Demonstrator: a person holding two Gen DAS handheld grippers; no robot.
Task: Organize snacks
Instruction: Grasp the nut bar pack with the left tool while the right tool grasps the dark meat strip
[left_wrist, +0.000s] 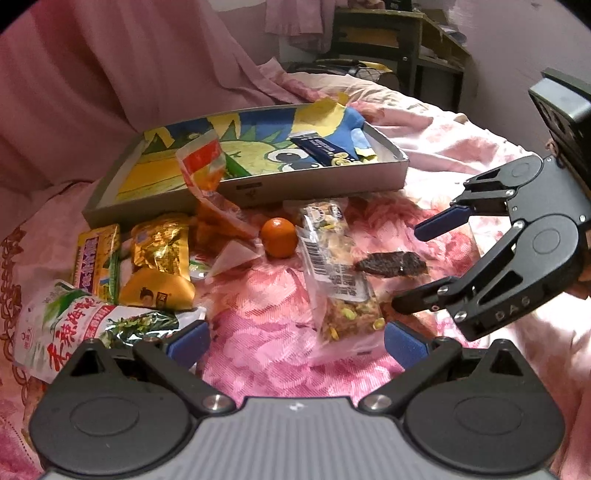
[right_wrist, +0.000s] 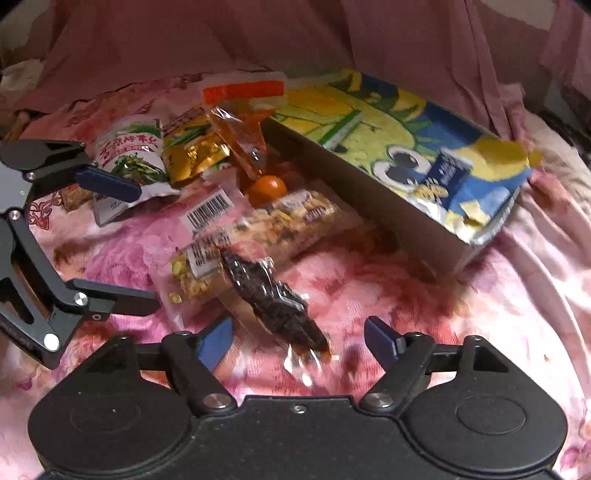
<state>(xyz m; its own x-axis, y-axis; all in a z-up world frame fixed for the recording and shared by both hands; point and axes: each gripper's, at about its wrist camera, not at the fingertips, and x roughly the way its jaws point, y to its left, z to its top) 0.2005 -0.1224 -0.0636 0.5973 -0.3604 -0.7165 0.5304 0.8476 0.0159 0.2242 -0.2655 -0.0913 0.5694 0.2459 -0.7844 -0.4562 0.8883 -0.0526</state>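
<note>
I see both tongs wide and holding nothing: left gripper, right gripper. The dark snack, maybe dried meat, lies before the tray, touching the nut bar.

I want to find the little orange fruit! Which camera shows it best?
The left wrist view shows the little orange fruit best: it sits whole and unhidden on the pink bedspread, in front of the box. In the right wrist view the fruit is smaller, with an orange wrapper covering its top.
</note>
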